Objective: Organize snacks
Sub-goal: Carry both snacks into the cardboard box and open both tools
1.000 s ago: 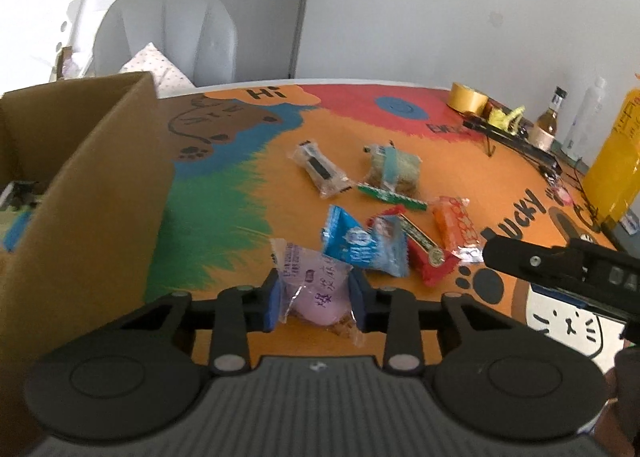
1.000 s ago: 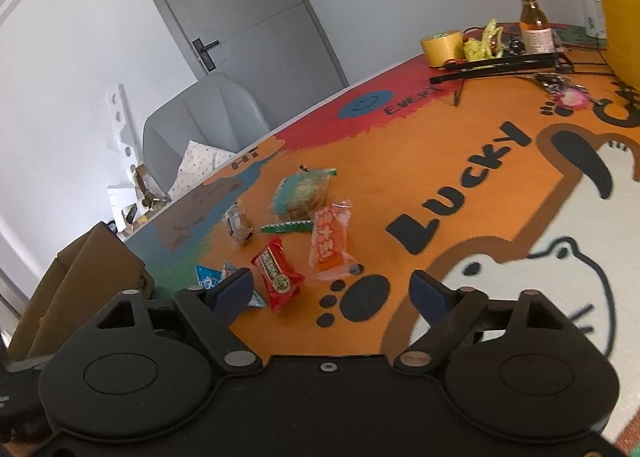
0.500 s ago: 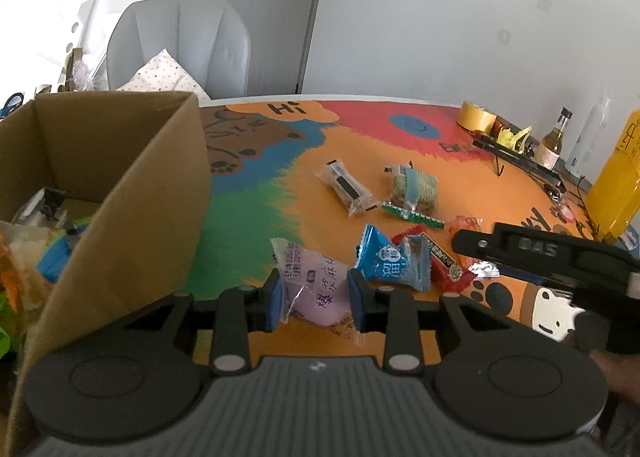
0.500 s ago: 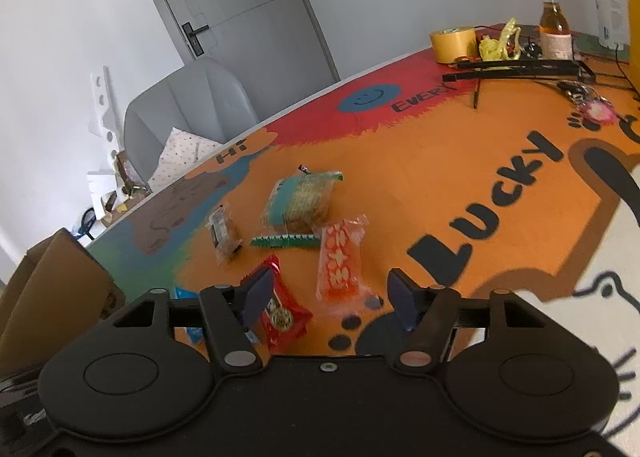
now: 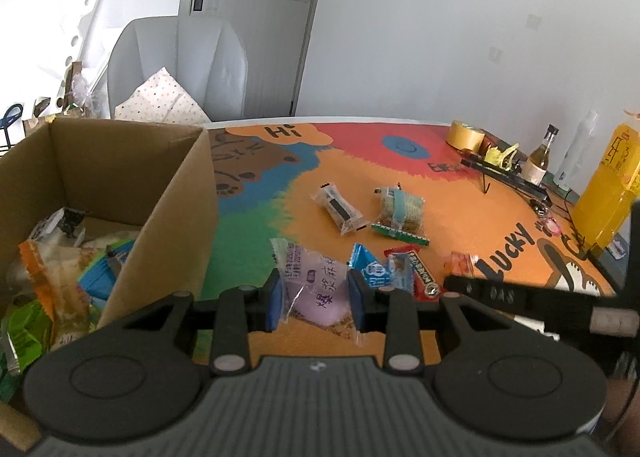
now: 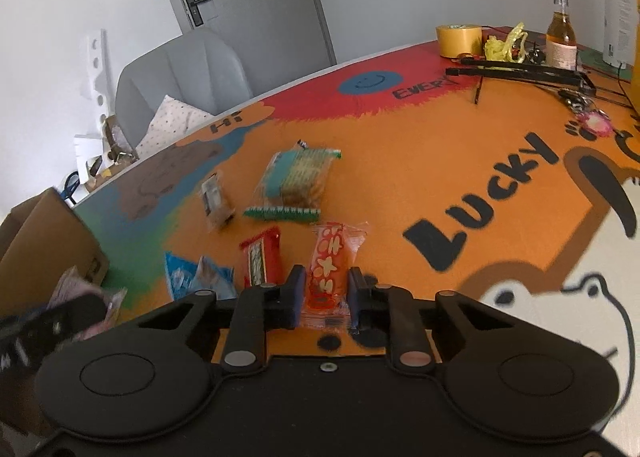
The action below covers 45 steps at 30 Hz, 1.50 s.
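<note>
The purple packet (image 5: 316,289) is clamped between the left gripper (image 5: 316,299)'s blue pads, held above the table (image 5: 452,193) just beside the box (image 5: 176,209)'s near right corner. The box stands at the table's left edge, open, with packets (image 5: 60,277) heaped inside.

The right gripper (image 6: 325,297) is closed on the near end of the orange packet (image 6: 332,257), which lies flat on the table toward the near edge. Just left of it lies the red packet (image 6: 260,257), and left again the blue packet (image 6: 196,277).

Farther in, toward the table's middle, a cracker pack (image 6: 296,177) lies with a green strip (image 6: 282,212) against its near side and a clear wrapper (image 6: 216,199) to its left.

Along the far right edge stand a tape roll (image 6: 458,40), a bottle (image 6: 561,37) and a black rack (image 6: 520,73).
</note>
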Available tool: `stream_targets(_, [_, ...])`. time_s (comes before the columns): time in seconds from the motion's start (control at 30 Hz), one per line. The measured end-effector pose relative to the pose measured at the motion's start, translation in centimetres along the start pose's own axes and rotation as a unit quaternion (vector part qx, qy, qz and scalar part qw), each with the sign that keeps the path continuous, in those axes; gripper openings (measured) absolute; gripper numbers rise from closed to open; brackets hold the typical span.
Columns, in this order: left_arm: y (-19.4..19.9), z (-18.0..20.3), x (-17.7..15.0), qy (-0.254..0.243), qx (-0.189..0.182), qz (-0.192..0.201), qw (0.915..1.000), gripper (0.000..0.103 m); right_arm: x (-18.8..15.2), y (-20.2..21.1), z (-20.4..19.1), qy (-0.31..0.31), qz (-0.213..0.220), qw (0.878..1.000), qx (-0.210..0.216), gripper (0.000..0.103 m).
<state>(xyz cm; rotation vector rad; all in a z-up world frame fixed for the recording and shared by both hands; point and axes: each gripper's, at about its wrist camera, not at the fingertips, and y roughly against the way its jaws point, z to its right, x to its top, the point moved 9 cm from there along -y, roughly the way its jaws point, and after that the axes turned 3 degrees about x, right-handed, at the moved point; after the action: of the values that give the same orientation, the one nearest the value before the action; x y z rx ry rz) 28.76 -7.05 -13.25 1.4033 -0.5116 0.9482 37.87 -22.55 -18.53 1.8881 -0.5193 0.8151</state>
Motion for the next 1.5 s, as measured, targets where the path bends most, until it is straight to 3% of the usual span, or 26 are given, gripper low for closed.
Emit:
stream_targets(0.4, [3.0, 0.7, 1.6, -0.005, -0.016, 0.030, 0.9994, 0.032, -0.2, 4.1, -1.0, -0.001, 0.032, 0.999, 0.012, 0.020])
stream_targets(0.63, [5.5, -0.1, 3.1, -0.002, -0.018, 0.058, 0.9982, 0.032, 1.0, 6.1, -3.9, 0.016, 0.058, 0.997, 0.037, 0.020])
stream_targets(0.9, [8.5, -3.4, 4.7, 0.007, -0.004, 0.086, 0.9962, 0.032, 2.0, 7.3, -8.7, 0.038, 0.079, 0.993, 0.080, 0.020])
stream_targets(1.5, [11.4, -13.2, 6.0, 0.060, 0.049, 0.101, 0.9919, 0.032, 2.2, 7.4, -18.3, 0.085, 0.085, 0.983, 0.141, 0.020])
